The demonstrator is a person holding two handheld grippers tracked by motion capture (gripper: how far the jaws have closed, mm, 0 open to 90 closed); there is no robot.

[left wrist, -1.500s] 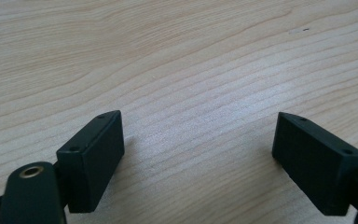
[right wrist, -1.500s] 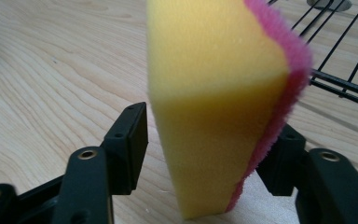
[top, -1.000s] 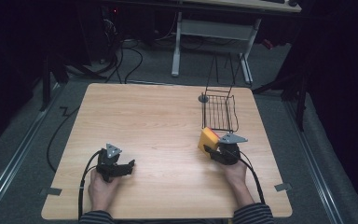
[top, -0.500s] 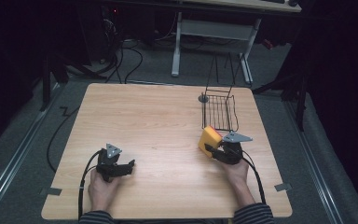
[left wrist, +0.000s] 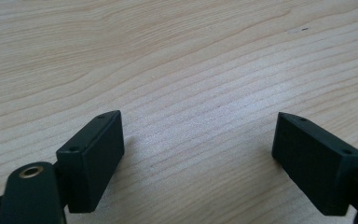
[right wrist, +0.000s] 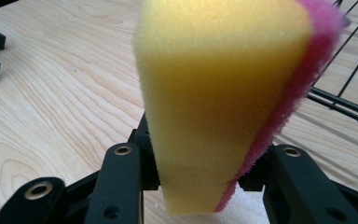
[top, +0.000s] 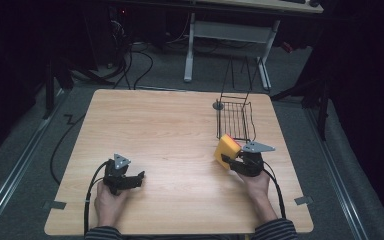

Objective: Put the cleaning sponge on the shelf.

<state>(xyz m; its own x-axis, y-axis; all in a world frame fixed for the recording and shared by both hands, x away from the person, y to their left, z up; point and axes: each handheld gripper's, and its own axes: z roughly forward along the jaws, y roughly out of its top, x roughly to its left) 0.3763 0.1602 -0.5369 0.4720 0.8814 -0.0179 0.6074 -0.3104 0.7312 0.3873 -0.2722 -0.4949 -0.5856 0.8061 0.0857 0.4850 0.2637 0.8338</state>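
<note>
A yellow sponge with a pink scouring side is pinched at its lower end by my right gripper, which is shut on it at the table's right side. In the right gripper view the sponge stands upright between the two black jaws, its pink layer on the right. A black wire basket stands just beyond it, and its wires show at the right. My left gripper rests near the front left of the table, open, with bare wood between its fingers.
The wooden table has open surface across its middle and back left. A small round metal foot sits at the basket's far left corner. Beyond the table lie dark floor, cables and a white desk frame.
My right gripper has drifted slightly toward the front with the sponge, a little away from the basket. The left gripper has stayed in place.
</note>
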